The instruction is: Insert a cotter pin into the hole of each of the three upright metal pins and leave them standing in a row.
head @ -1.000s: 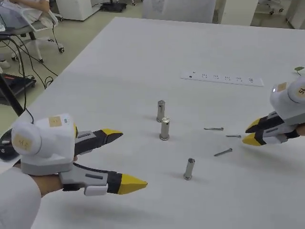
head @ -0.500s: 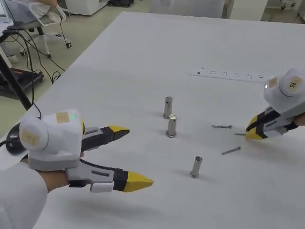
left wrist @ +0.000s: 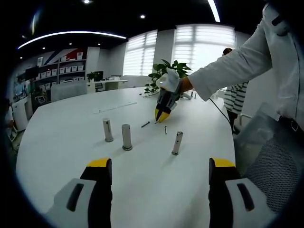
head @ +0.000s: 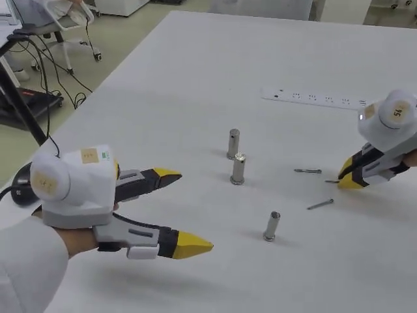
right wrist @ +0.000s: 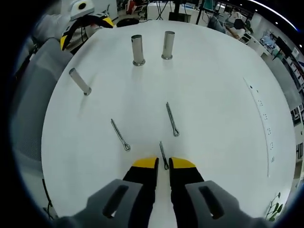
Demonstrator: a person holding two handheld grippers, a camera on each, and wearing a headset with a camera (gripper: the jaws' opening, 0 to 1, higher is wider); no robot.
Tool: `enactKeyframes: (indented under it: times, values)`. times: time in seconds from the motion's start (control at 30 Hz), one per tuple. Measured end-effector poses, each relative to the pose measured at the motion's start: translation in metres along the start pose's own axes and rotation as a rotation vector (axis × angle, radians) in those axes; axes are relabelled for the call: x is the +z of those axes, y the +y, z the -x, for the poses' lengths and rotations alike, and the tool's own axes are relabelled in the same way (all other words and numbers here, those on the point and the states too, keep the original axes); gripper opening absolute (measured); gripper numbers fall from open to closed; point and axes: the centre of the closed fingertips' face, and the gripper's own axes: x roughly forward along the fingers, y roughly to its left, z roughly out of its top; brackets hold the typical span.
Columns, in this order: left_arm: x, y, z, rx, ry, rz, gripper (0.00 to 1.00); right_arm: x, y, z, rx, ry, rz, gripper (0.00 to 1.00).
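Now | left gripper (head: 195, 210): jaws wide apart, empty | right gripper (right wrist: 164, 162): jaws narrowly apart astride cotter pin (right wrist: 162, 149) end | its round sticker (head: 397, 112): digits illegible

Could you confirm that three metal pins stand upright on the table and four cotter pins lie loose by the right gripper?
Not quite: the right gripper view shows three cotter pins, not four, lying loose by the right gripper. The three metal pins do stand upright on the table.
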Motion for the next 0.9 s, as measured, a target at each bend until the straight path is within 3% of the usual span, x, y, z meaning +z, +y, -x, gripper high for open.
enactKeyframes:
  times: [0.5, 0.63, 0.9]
  values:
    - [-0.0006, 0.0001, 0.0001, 0.001, 0.004, -0.002, 0.83, -0.0009, 0.0004, -0.0007, 0.025, 0.032, 0.051, 0.09]
    - [-0.0008, 0.0000, -0.0003, -0.002, 0.005, -0.002, 0.82, -0.0011, 0.0024, -0.0006, 0.031, 0.053, 0.095, 0.06]
    - [0.0011, -0.0004, -0.0009, -0.002, -0.002, -0.005, 0.82, -0.0012, 0.0042, 0.0006, 0.031, 0.063, 0.101, 0.04]
